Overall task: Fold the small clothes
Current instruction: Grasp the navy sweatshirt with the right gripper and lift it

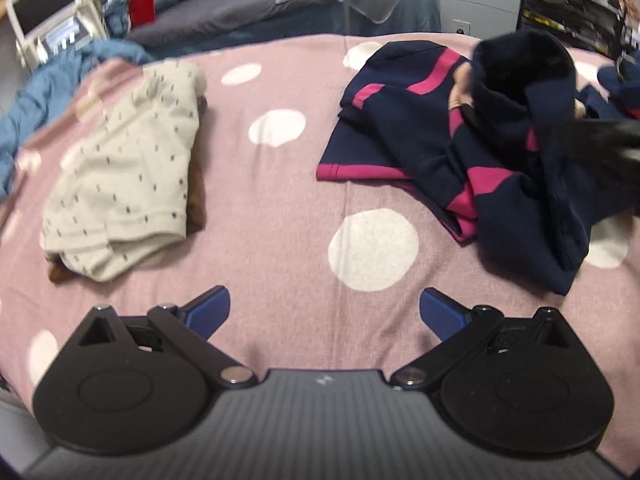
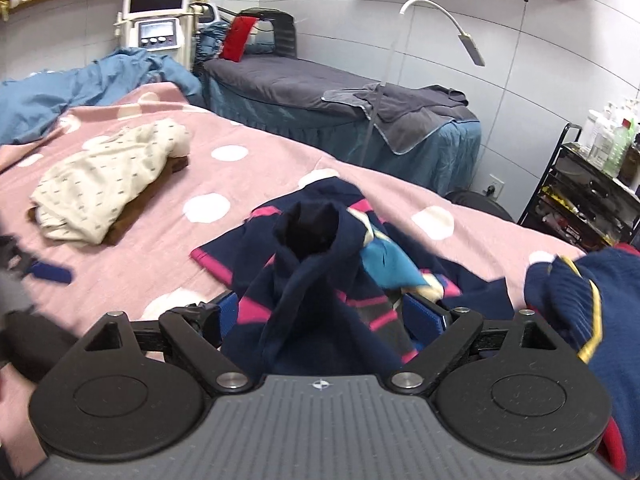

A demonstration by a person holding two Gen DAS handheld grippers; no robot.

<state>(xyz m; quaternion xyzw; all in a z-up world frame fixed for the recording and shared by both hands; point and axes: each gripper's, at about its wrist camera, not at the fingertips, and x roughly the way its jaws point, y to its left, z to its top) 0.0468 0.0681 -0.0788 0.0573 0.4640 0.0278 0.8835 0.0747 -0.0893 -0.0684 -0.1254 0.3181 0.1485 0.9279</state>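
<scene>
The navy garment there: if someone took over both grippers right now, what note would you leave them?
Left gripper: open, empty, above the pink spotted bedspread.
Right gripper: shut on the navy garment, bunched and lifted between its fingers.
The rest of the navy garment, with pink stripes, lies crumpled on the bedspread, unfolded.
Cream dotted garment: looks folded, stacked on something brown at the left.
Another navy knit with a yellow stripe waits at the right.
Left to do: spread and fold the navy garment, then the knit.
</scene>
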